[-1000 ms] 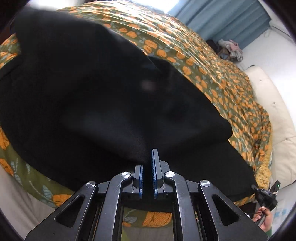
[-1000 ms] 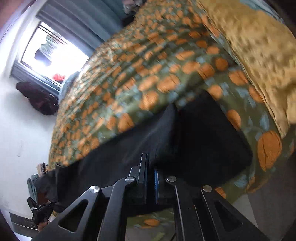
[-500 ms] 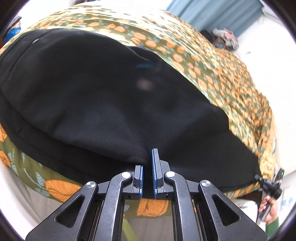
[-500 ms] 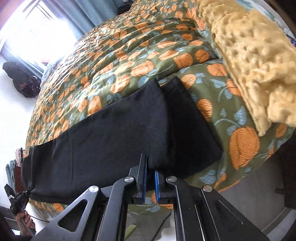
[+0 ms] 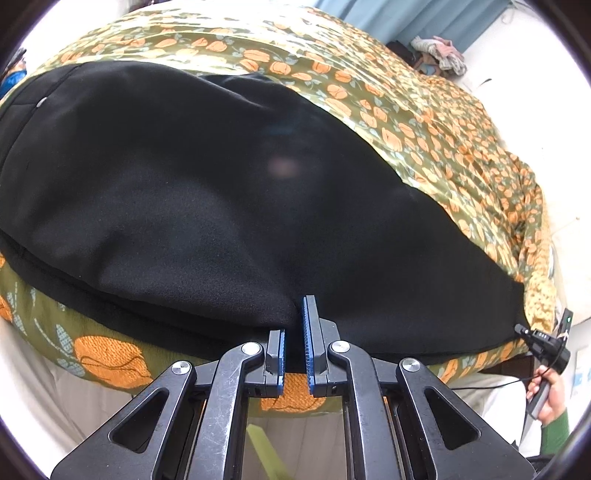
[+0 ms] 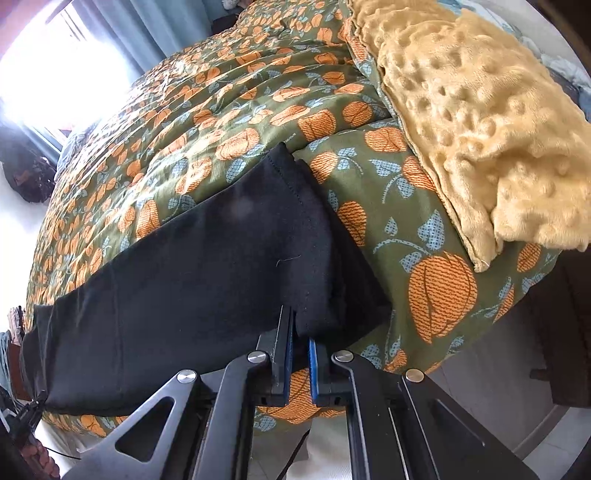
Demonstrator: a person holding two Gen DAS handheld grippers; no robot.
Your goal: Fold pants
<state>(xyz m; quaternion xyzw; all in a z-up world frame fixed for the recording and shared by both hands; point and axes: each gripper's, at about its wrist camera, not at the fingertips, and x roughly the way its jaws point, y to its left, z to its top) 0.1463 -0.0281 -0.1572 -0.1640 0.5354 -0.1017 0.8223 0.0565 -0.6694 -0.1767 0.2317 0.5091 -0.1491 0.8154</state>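
Narrowly parted, both tongs (image 5: 294, 334) (image 6: 300, 345) pinch pants (image 5: 221, 192).

Bedspread (image 6: 229, 122): olive green, printed with orange pumpkin-like fruit and pale blue leaves; covers the whole bed and hangs over its near edge.
Blanket (image 6: 476, 110): mustard yellow, bumpy plush; lies on the bedspread along the right side in the right wrist view.
Curtains (image 5: 402, 14): blue-grey, hanging beyond the far side of the bed.
Window (image 6: 55, 70): bright, overexposed; beside the curtains.
Pile of clothes (image 5: 439, 51): light-coloured, crumpled; beyond the bed's far corner, near the curtains.
Dark bundle (image 6: 26, 173): against the white wall, below the window; kind unclear.
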